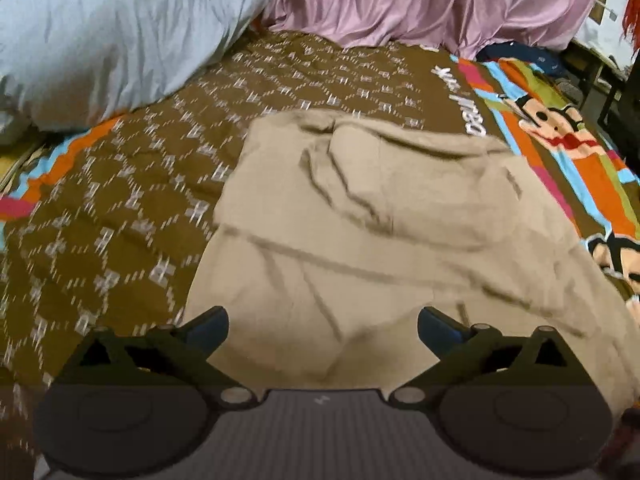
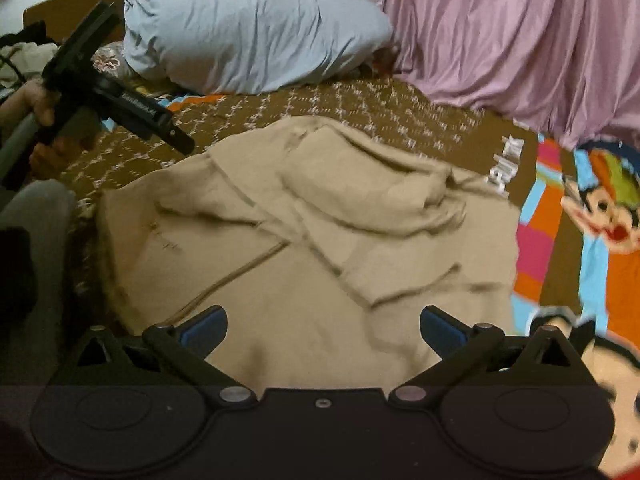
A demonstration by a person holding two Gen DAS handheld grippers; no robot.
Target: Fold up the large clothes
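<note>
A large beige hooded sweatshirt lies partly folded on the brown patterned bedspread, hood towards the far side. It also shows in the right wrist view. My left gripper is open and empty, hovering over the garment's near edge. My right gripper is open and empty above the near hem. The left gripper also shows, held in a hand, at the left of the right wrist view, above the bedspread beside the garment.
A pale blue pillow lies at the far left of the bed. A pink draped cloth hangs along the far side. The bedspread's bright cartoon border runs along the right. The person's grey-clad leg is at the left.
</note>
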